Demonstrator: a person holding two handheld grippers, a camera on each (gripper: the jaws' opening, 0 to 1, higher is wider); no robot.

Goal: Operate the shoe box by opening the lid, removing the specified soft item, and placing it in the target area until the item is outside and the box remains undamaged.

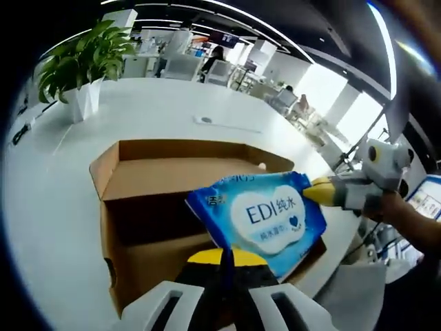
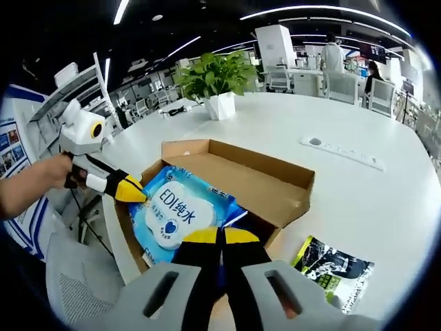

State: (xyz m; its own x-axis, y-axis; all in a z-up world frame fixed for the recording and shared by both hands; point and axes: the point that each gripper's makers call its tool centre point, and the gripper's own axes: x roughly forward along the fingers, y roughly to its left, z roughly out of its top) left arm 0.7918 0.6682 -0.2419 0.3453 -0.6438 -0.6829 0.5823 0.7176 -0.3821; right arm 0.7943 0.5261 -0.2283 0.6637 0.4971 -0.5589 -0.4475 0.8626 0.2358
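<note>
Holding a blue wet-wipe pack [image 1: 258, 219] between our two grippers, we have it lifted just above the open shoe box [image 1: 165, 181] on a white round table [image 1: 158, 110], with the lid already folded back. In the left gripper view, our left gripper [image 1: 226, 258] pinches the pack's near edge, yellow-tipped jaws closed on it, while the right gripper [image 1: 318, 192] meets the pack's far corner; we cannot tell from either view whether that one is clamped on the corner or merely touching. In the right gripper view, the pack [image 2: 176, 214] hangs over the box's [image 2: 275, 186] interior, the right gripper [image 2: 220, 238] at its near edge and the left gripper [image 2: 131, 190] at its opposite end. We judge the opening done and the removal half complete: the pack is not yet clear of the box and no placement has begun. The pack looks soft, glossy and slightly creased, with a white cloud-shaped label. Beside the box lies a dark printed packet [image 2: 334, 265]; beyond it stands a potted plant [image 2: 217, 86].
</note>
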